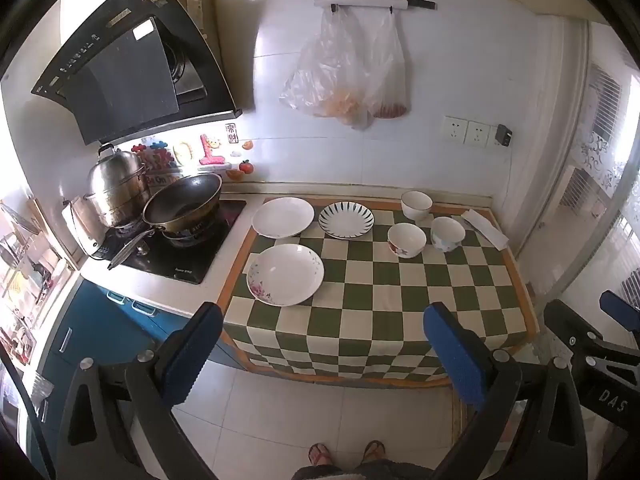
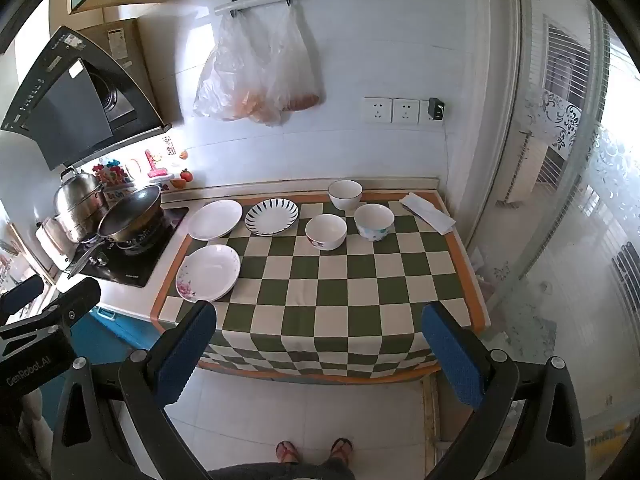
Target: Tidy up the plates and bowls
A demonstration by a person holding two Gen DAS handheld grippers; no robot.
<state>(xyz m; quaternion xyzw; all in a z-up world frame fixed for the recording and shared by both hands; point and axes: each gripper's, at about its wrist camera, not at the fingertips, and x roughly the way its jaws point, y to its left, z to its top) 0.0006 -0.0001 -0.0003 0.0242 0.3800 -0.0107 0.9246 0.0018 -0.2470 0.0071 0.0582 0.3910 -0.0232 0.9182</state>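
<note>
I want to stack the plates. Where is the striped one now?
In both views the striped plate sits at the back of the checkered cloth, between the plain white plate on its left and the bowls.

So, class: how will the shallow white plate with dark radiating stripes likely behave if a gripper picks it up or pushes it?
The shallow white plate with dark radiating stripes looks like glazed ceramic, so probably stiff, breakable and slippery against pads. Its low, thin rim offers little to pinch, so it may tilt when lifted. Pushed, it might drag and wrinkle the green-and-cream checked cloth rather than slide cleanly.
</note>
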